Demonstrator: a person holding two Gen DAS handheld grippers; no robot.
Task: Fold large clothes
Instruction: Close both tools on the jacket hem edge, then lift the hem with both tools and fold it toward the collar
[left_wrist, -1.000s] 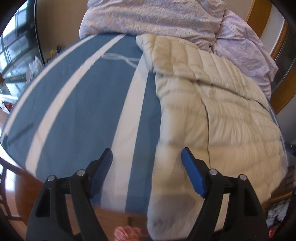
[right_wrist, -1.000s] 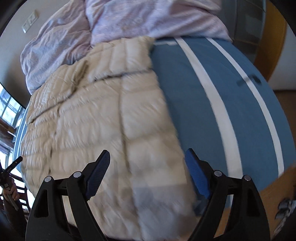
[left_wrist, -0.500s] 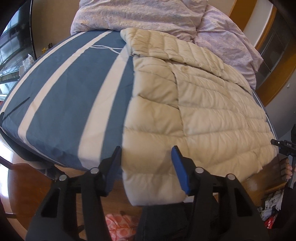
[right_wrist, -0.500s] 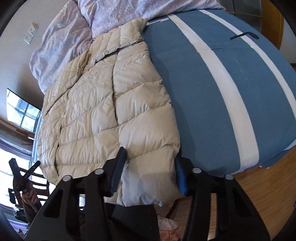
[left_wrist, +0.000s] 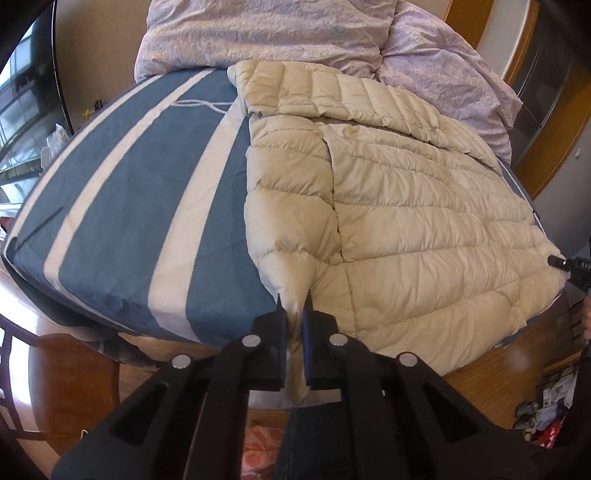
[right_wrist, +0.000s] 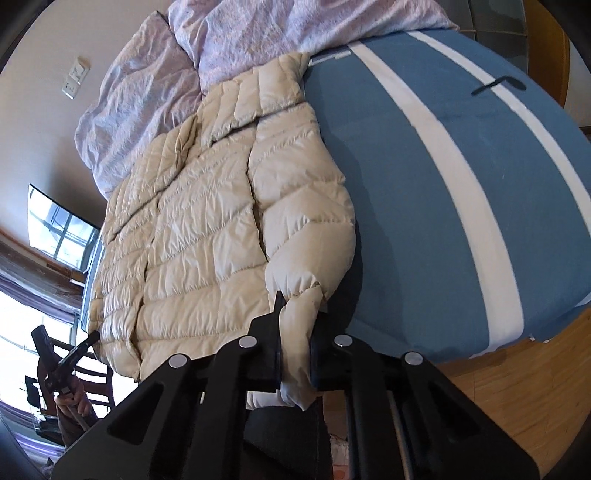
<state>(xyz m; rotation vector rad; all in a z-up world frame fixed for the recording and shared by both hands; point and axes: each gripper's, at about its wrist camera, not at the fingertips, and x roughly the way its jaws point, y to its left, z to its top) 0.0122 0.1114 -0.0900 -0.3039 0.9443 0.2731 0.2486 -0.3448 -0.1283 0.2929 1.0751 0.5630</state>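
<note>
L gripper (left_wrist: 293, 308) clamped on puffer jacket (left_wrist: 406, 221) hem corner | R gripper (right_wrist: 295, 325) clamped on cuff | jacket's length ran away from both twd duvet (left_wrist: 295, 33)

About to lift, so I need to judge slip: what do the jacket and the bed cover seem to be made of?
Jacket: looks like thin, slightly glossy synthetic shell over puffy filling, judging by quilted channels and sheen; probably slippery. Bed cover: matte woven fabric, likely cotton, blue with white stripes, no shine.

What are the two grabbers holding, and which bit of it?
Both hold the cream puffer jacket: the left gripper and right gripper have just closed, each pinching a near bottom corner.
</note>
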